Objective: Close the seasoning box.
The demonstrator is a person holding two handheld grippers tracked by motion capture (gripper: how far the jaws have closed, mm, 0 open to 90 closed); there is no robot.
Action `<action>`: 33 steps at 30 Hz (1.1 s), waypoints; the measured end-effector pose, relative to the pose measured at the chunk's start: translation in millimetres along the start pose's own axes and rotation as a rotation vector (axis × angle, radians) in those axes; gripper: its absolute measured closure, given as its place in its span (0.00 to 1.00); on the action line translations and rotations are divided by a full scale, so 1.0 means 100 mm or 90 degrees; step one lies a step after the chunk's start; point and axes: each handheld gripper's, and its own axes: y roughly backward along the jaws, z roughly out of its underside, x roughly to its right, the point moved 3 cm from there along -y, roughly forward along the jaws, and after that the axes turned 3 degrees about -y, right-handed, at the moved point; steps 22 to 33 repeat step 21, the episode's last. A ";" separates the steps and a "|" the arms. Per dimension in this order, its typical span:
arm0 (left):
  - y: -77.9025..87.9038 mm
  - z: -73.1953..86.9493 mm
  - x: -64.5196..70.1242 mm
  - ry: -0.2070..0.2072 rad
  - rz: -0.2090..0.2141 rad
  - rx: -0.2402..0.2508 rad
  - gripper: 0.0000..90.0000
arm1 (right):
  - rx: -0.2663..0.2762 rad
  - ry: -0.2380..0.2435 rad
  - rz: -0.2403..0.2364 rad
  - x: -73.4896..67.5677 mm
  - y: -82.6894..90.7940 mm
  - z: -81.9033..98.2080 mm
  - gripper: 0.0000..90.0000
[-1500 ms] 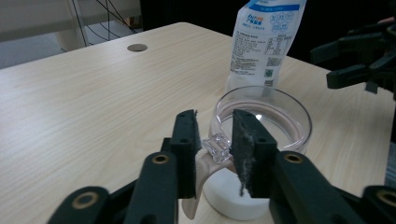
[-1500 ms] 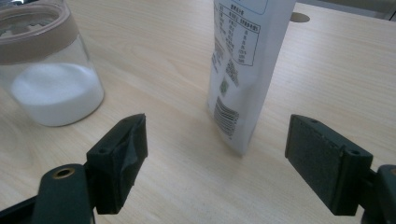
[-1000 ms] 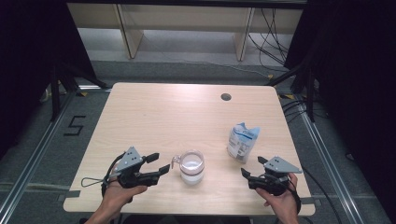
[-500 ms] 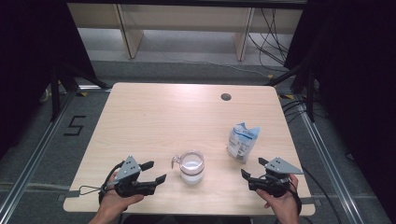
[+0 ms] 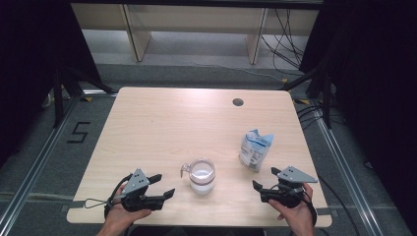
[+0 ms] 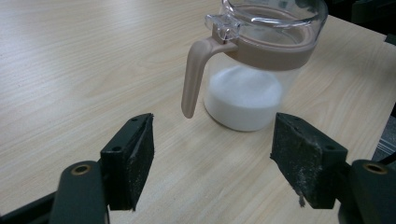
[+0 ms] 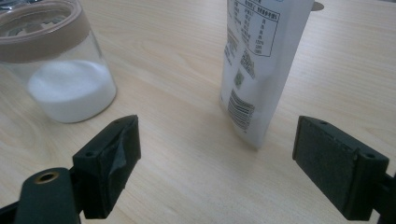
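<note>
A clear jar (image 5: 202, 175) with a tan band and handle holds white powder and stands near the table's front middle. A white printed pouch (image 5: 255, 149) stands upright to its right. My left gripper (image 5: 163, 185) rests low, left of the jar and apart from it, pointing at the handle (image 6: 194, 74). Its jaws are open with nothing between them and have just been opening. My right gripper (image 5: 264, 178) sits just in front of the pouch (image 7: 261, 60). It is also open, has just widened, and holds nothing. The jar (image 7: 60, 70) is off to its left.
The wooden table (image 5: 162, 123) has a round cable hole (image 5: 238, 102) at the back right. Both hands rest at the front edge. Grey floor with a "5" mark (image 5: 78, 132) lies to the left, and shelving legs stand behind the table.
My left gripper has drawn back from the jar's handle toward the front edge and sunk lower, its jaws spread wider. The right gripper has stayed in place.
</note>
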 end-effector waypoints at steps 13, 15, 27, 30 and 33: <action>-0.01 0.01 0.00 0.011 0.005 0.000 0.33 | -0.014 -0.023 -0.005 -0.02 -0.01 0.02 0.18; -0.01 0.01 -0.01 0.005 0.005 0.000 0.33 | -0.015 -0.023 -0.004 -0.02 -0.01 0.02 0.18; -0.01 0.01 -0.01 0.005 0.003 -0.002 0.33 | -0.006 0.004 -0.010 0.01 -0.03 0.01 0.18; -0.01 0.01 -0.01 0.005 0.003 -0.002 0.33 | -0.006 0.004 -0.010 0.01 -0.03 0.01 0.18; -0.01 0.01 -0.01 0.005 0.003 -0.002 0.33 | -0.006 0.004 -0.010 0.01 -0.03 0.01 0.18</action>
